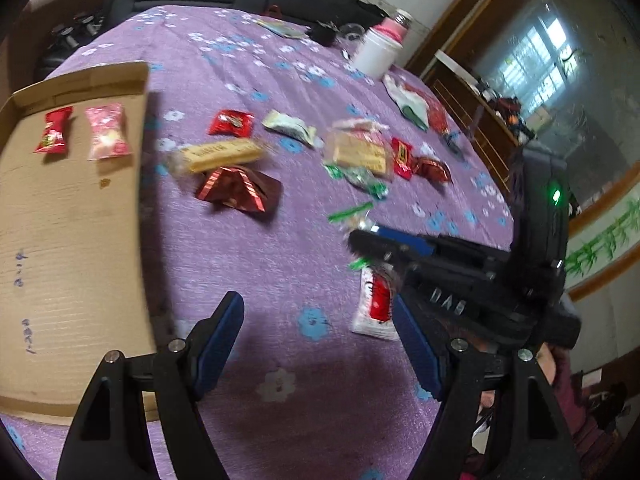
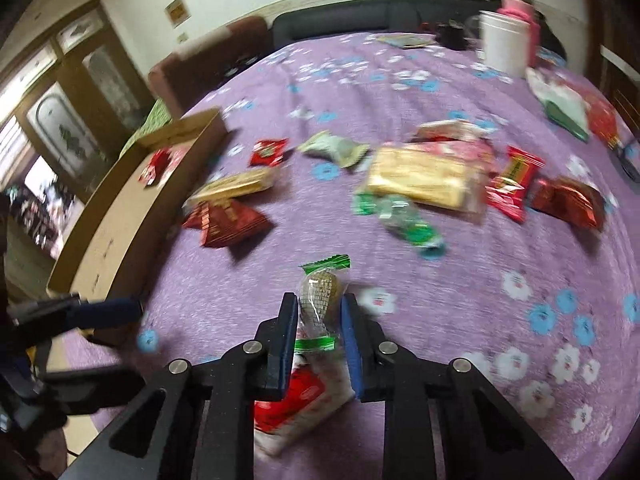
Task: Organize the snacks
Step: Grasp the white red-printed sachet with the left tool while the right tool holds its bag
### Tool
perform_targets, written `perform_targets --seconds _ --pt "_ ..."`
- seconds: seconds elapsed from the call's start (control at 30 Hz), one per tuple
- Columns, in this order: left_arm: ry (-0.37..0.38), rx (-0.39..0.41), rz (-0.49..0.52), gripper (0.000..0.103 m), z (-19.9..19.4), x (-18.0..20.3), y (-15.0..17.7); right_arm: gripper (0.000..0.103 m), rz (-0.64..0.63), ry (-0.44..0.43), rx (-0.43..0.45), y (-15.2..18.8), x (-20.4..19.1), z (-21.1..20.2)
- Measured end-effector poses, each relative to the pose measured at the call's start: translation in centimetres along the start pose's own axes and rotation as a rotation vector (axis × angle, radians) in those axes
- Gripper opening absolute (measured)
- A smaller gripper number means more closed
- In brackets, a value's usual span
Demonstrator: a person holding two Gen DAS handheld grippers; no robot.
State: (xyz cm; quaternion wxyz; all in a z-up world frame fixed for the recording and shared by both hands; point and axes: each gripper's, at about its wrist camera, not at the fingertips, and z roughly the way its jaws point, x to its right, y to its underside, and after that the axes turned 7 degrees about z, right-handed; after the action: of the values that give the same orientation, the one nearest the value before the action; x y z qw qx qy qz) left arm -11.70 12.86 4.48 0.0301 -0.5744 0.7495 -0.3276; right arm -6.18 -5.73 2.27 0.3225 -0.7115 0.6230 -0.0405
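Note:
My right gripper [image 2: 319, 305] is shut on a clear-wrapped snack with green ends [image 2: 322, 292], held above a red-and-white packet [image 2: 298, 396] on the purple cloth. In the left wrist view that gripper [image 1: 362, 248] comes in from the right, over the same packet [image 1: 374, 300]. My left gripper [image 1: 320, 304] is open and empty above the cloth, beside the cardboard tray [image 1: 60, 220]. The tray holds a red candy [image 1: 54, 130] and a pink packet [image 1: 108, 131]. Several loose snacks lie mid-table, among them a yellow bar [image 1: 220, 154] and a dark red packet [image 1: 240, 188].
A white cup [image 1: 374, 54] with a pink bottle behind it stands at the table's far side, near a torn bag [image 1: 412, 104]. A large biscuit pack [image 2: 424, 176] and red candies [image 2: 514, 182] lie at the right. A dark sofa [image 2: 340, 20] is behind the table.

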Motion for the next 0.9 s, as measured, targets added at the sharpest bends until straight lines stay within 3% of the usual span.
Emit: perform_targets --seconds 0.2,0.33,0.5,0.7,0.73,0.77,0.83,0.9 --pt "-0.008 -0.051 0.097 0.076 2.6 2.8 0.3 0.023 0.134 0.03 0.072 -0.1 5.2 -2.6" --pt "-0.042 -0.065 0.196 0.076 4.4 5.1 0.3 0.023 0.211 -0.004 0.084 0.1 7.6 -2.8" --pt "-0.129 -0.06 0.336 0.076 6.2 7.2 0.4 0.023 0.219 -0.04 0.098 0.0 7.8 -3.0" --pt "-0.128 -0.058 0.364 0.073 6.9 7.4 0.2 0.023 0.229 -0.056 0.097 0.1 8.1 -3.1" --pt "-0.134 -0.053 0.374 0.065 6.9 7.5 0.3 0.023 0.229 -0.059 0.098 0.2 8.1 -3.2" --pt "-0.145 -0.048 0.389 0.049 6.9 7.7 0.3 0.023 0.229 -0.061 0.099 0.2 8.2 -3.2" --pt "-0.164 -0.041 0.419 0.031 6.9 8.0 0.5 0.023 0.23 -0.058 0.1 0.2 8.2 -3.2" --pt "-0.151 -0.036 0.413 0.03 6.8 8.1 0.6 0.023 0.232 -0.053 0.098 0.2 8.2 -3.1"
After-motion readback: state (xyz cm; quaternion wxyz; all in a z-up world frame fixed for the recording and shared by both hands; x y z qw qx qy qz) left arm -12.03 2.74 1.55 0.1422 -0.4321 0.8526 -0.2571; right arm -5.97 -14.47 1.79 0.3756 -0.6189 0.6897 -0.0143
